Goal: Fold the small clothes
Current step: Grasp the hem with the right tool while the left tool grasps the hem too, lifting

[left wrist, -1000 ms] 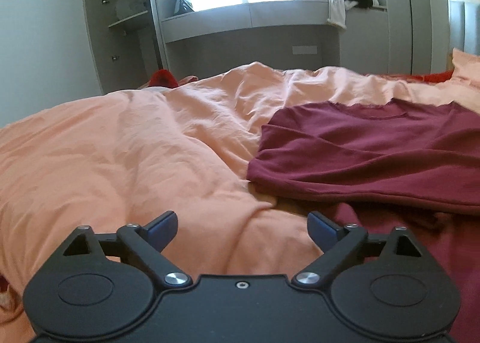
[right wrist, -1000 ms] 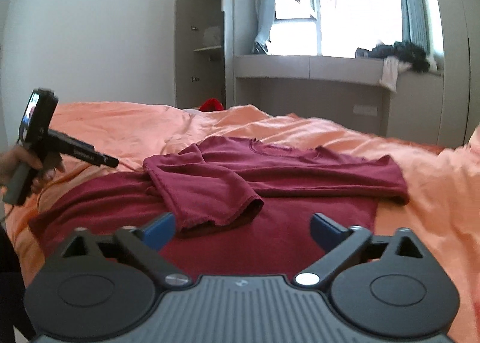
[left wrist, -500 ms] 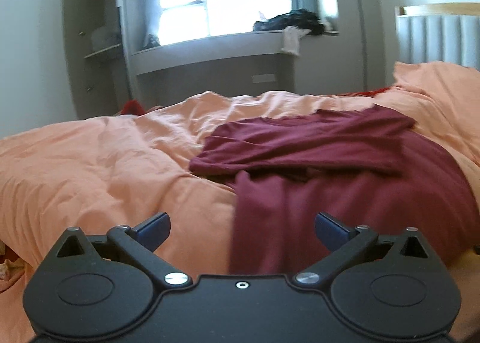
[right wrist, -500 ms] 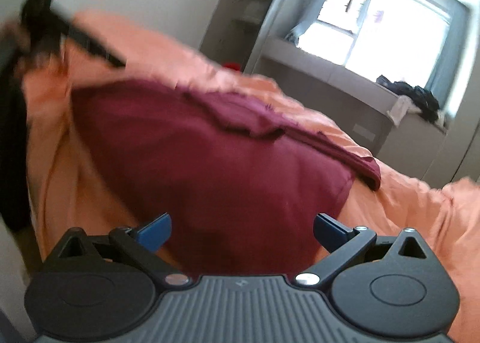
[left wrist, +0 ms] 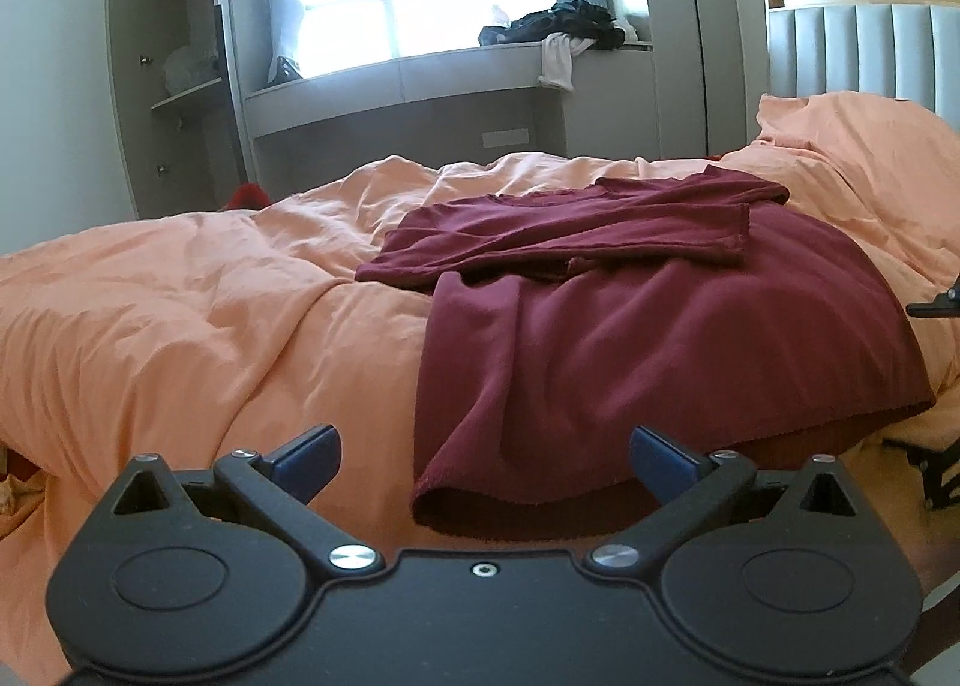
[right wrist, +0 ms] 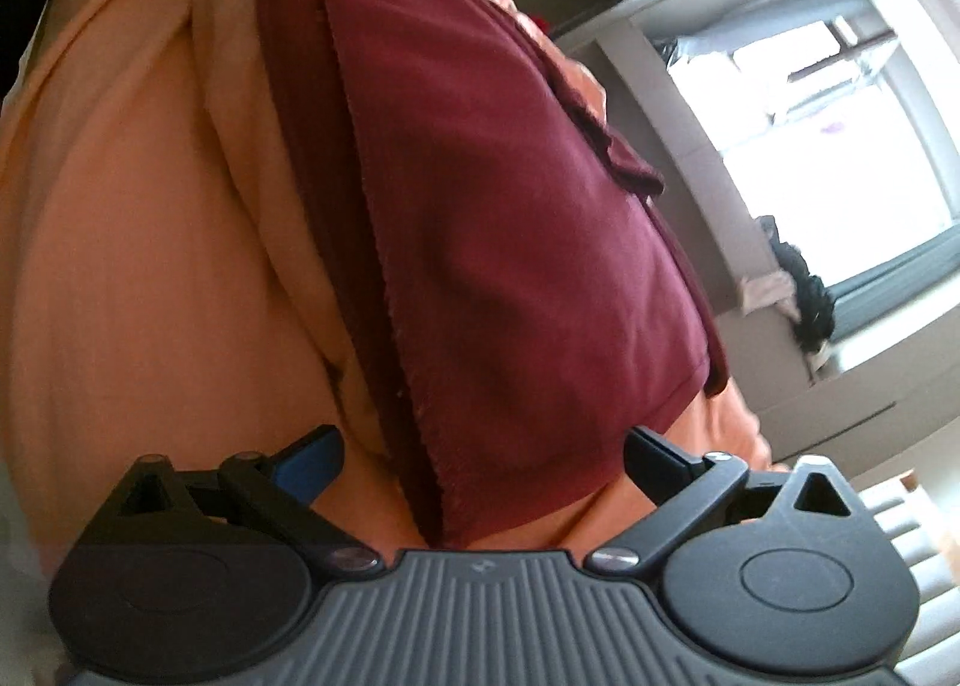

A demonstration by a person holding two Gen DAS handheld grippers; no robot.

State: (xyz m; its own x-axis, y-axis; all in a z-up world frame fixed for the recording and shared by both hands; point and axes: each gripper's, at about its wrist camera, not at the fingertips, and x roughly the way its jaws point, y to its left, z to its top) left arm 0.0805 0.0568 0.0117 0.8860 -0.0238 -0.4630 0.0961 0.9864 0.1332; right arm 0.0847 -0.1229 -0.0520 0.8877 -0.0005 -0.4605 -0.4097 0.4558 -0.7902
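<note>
Across the bed [left wrist: 180,326], an orange duvet lies rumpled but broad enough to serve as the folding surface, which is probably why the garment is spread on it rather than held in the air. On that duvet, toward the near edge and the headboard [left wrist: 864,44] side, sits the maroon shirt [left wrist: 660,350], the task's thing: its body lies flat, its sleeves are laid across the upper part, and its lower hem hangs a little over the bed's edge. That overhang, I judge, gives the grippers a free edge to pinch for a fold upward. In the left wrist view the left gripper [left wrist: 485,461] hovers low before the shirt's near left corner, its jaws standing wide with nothing between them, placed as if to take that corner. In the right wrist view the right gripper [right wrist: 483,461] is rolled sharply, so the room appears tilted; its jaws have just been closing slightly yet stand wide apart, and the shirt's hem corner [right wrist: 480,506] lies between them without either pad pressing on it. The roll, I judge, lines the fingers up with the hanging hem. Beyond the bed, the window ledge [left wrist: 420,68] carries a dark pile of clothes [left wrist: 564,23], well apart from the work.
</note>
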